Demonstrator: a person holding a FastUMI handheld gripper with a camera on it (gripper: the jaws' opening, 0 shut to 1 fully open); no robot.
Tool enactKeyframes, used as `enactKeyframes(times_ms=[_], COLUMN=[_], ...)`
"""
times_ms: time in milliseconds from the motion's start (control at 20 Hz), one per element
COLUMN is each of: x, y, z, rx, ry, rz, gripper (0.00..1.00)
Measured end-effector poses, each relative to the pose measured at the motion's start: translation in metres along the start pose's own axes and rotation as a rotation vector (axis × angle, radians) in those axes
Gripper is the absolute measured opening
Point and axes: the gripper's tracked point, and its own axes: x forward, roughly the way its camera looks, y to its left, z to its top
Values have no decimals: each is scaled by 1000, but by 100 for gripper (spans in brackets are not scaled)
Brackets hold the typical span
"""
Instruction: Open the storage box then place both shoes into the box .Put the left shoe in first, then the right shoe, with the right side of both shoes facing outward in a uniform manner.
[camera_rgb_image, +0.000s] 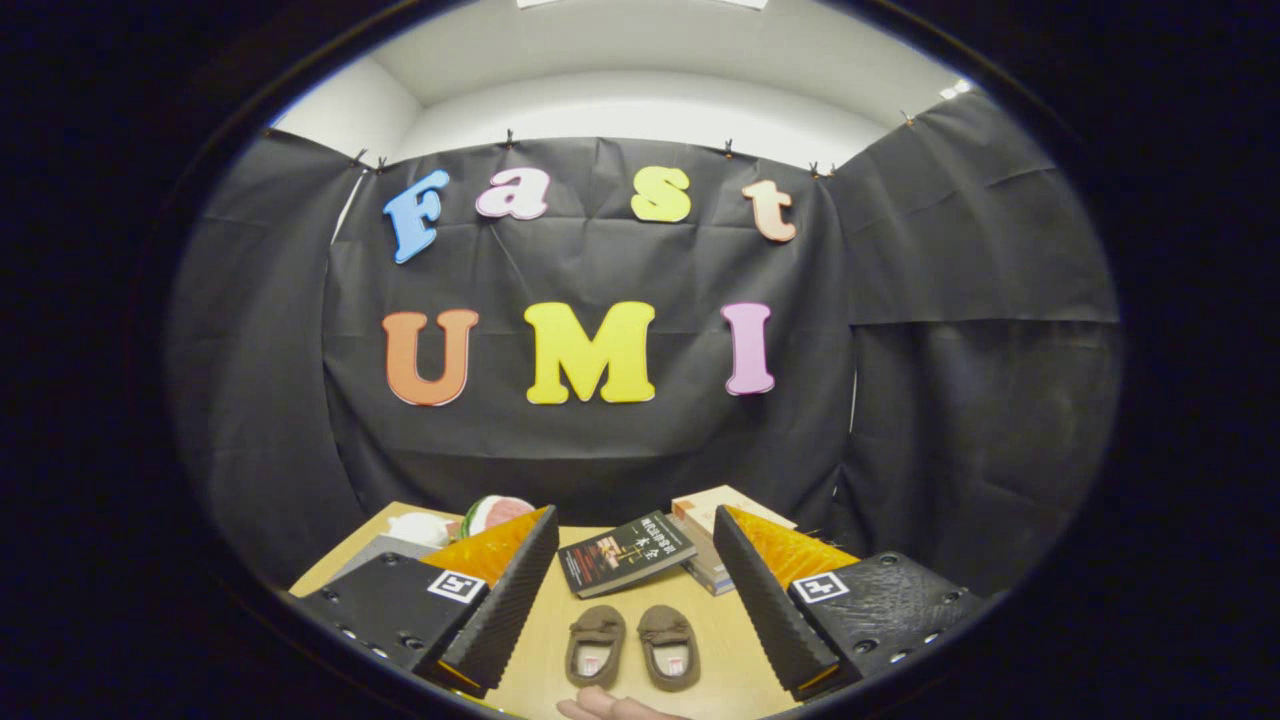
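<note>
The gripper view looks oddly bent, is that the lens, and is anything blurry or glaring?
Gripper view: the fisheye lens bows the wooden table and cloth wall; light is soft and even, no harsh glare; the two brown shoes between the open gripper fingers look sharp, as does the dark book beyond them; the fingertip nearest the camera is slightly soft.

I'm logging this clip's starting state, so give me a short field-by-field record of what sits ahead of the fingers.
hand-held gripper: open, fingers spread, holding nothing
pair of small brown slip-on shoes: side by side on the light wooden table, between the fingers, openings facing up
dark paperback book: flat on the table, just beyond the shoes
stacked books: beside the dark book
hand: a bit of one, nearer than the shoes
</note>
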Motion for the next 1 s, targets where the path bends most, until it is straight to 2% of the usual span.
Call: enactKeyframes(times_ms=[300, 550, 700, 1000], x=[51, 94, 111, 126], y=[4, 37, 82, 172], z=[-40, -106, -150, -219], rx=[10, 42, 111, 367], ry=[95, 263, 408, 732], rz=[76, 173, 316, 624], gripper=[95, 95, 96, 96])
